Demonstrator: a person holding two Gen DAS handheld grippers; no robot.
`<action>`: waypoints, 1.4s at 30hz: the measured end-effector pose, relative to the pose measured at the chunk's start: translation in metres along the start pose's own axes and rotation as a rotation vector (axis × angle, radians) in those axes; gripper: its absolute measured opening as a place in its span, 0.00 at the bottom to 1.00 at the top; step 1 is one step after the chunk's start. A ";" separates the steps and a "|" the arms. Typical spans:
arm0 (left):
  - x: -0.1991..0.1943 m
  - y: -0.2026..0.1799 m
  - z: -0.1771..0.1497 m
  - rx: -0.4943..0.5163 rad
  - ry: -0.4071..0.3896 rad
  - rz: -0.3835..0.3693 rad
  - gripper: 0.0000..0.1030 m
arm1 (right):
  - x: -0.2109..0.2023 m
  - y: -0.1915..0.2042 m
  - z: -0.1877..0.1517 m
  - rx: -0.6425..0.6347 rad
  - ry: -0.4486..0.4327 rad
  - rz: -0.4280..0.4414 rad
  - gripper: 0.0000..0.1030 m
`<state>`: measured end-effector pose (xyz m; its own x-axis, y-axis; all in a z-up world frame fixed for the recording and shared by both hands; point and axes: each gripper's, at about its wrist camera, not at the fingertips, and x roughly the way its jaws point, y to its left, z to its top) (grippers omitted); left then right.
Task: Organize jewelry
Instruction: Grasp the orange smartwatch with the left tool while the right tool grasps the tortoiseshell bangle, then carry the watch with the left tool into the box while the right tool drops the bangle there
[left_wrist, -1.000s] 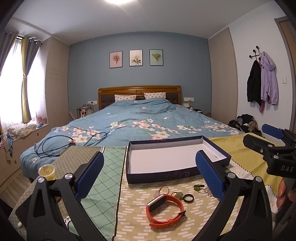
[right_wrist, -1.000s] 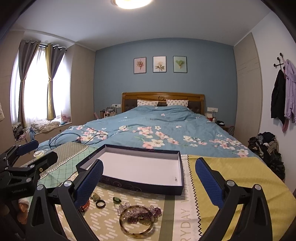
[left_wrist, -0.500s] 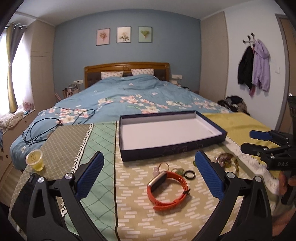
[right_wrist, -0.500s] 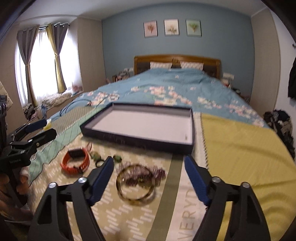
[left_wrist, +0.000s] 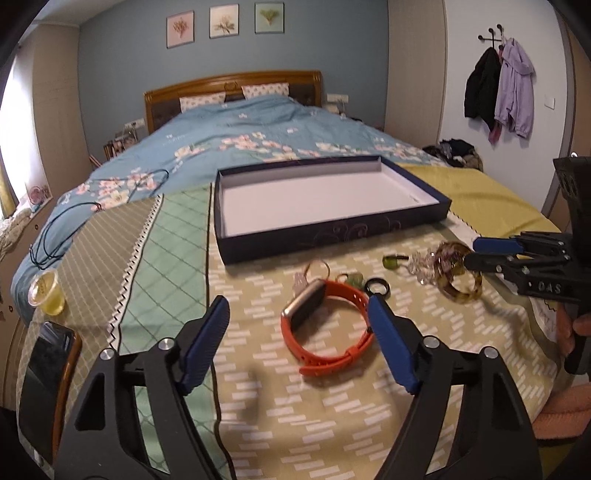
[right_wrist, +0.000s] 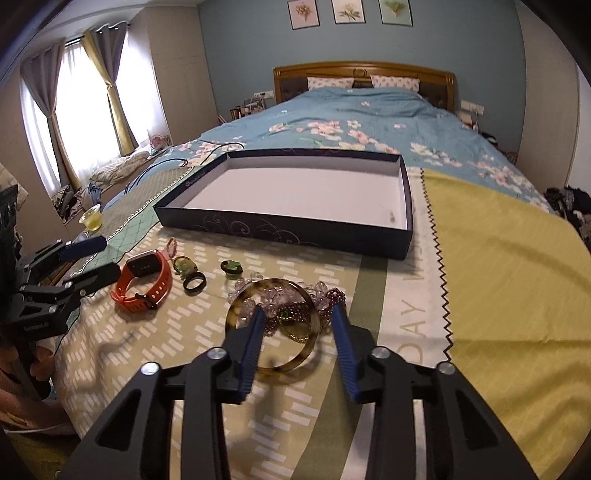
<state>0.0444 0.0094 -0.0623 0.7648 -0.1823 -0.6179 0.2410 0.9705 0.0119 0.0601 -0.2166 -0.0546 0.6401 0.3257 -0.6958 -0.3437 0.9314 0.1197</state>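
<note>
Both unclenched claws (left_wrist: 297, 334) (right_wrist: 297, 332) have dropped toward one watch (left_wrist: 325, 328), one bangle (right_wrist: 273, 325).

**Jewelry count on the cloth**

One navy box (right_wrist: 295, 236). One orange watch (right_wrist: 144, 284). One black ring (right_wrist: 194, 283). One tortoiseshell bangle (right_wrist: 295, 363). One cluster of clear and purple beads (right_wrist: 325, 295); its strands cannot be counted. Two small green pieces (right_wrist: 232, 266).

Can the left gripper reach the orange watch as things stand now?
Probably yes. The left gripper is open, the orange watch lies flat on the cloth just ahead between its fingers, and nothing stands between them.
</note>
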 end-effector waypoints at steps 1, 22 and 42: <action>0.002 0.001 -0.001 -0.001 0.013 -0.005 0.69 | 0.002 -0.001 0.001 0.005 0.008 0.006 0.28; 0.037 0.009 -0.002 -0.031 0.203 -0.074 0.13 | -0.005 -0.013 0.014 0.070 -0.014 0.096 0.06; 0.020 0.002 0.020 -0.001 0.123 -0.062 0.11 | -0.003 -0.013 0.052 0.035 -0.083 0.110 0.06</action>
<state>0.0720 0.0043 -0.0591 0.6696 -0.2215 -0.7089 0.2848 0.9581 -0.0303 0.0980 -0.2212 -0.0171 0.6547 0.4372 -0.6167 -0.3916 0.8939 0.2180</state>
